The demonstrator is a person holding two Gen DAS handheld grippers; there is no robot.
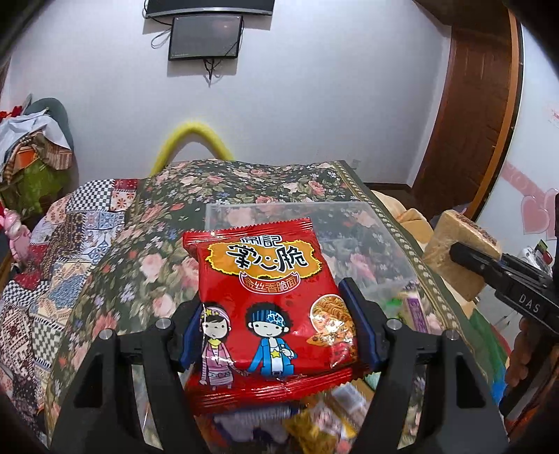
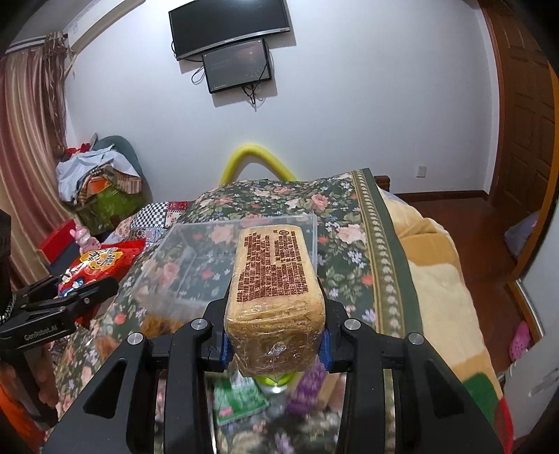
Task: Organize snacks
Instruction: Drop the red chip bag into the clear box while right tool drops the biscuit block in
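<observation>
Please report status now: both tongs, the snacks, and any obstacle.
Left tongs shut on red packet. Right tongs shut on tan block. Clear box ahead on bed, path open.

right gripper (image 2: 276,344): clamped on tan wrapped block (image 2: 276,290) | clear box (image 2: 195,251): beyond, on floral cloth (image 2: 349,223) | red snack bag (image 2: 101,265): far left, held by left gripper (image 2: 89,291)

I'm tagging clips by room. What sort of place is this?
Most likely a bedroom: a bed under a floral quilt, a wall-mounted TV facing it, and clothes piled in the corner.
</observation>
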